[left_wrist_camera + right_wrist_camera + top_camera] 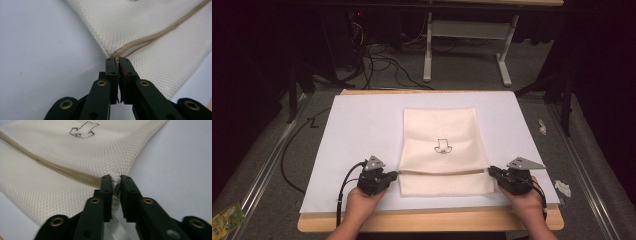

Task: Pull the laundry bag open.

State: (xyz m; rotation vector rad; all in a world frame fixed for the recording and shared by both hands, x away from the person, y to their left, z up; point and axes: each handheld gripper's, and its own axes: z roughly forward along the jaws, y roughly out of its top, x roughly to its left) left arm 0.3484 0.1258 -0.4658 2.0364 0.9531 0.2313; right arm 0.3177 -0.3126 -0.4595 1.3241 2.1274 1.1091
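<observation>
No readable text anywhere. Only marking: small black outline drawing [442, 146] at centre of the cream mesh bag [443, 131]; in the right gripper view it sits top centre of frame, still an outline shape, no letters.

Mesh bag lies flat at centre of the white sheet [357, 130] covering the wooden table [427, 221]. Tan zipper [443, 171] runs across the bag near its lower end, lower-middle of the high view. Contents of the bag: cannot tell, it looks flat.

Left gripper [393, 176]: lower left of centre in the high view, at the zipper's left end. Left gripper view shows jaws closed down narrow, pinching the zipper end and bag corner; red mark on the inner face of one jaw. Woven mesh texture is clear here, not from above.

Right gripper [490, 172]: lower right of centre, at the zipper's right end. Right gripper view shows jaws narrow, clamped on the bag edge where the zipper ends; small metal part between them, too blurred to identify.

High view alone adds: both hands [364, 202] entering at bottom edge, grey plates on top of the grippers, cables [382, 62] on the floor at top, white desk legs [428, 47] top centre, green-yellow packet [227, 218] bottom left corner, white scraps [562, 188] on the floor at right.
</observation>
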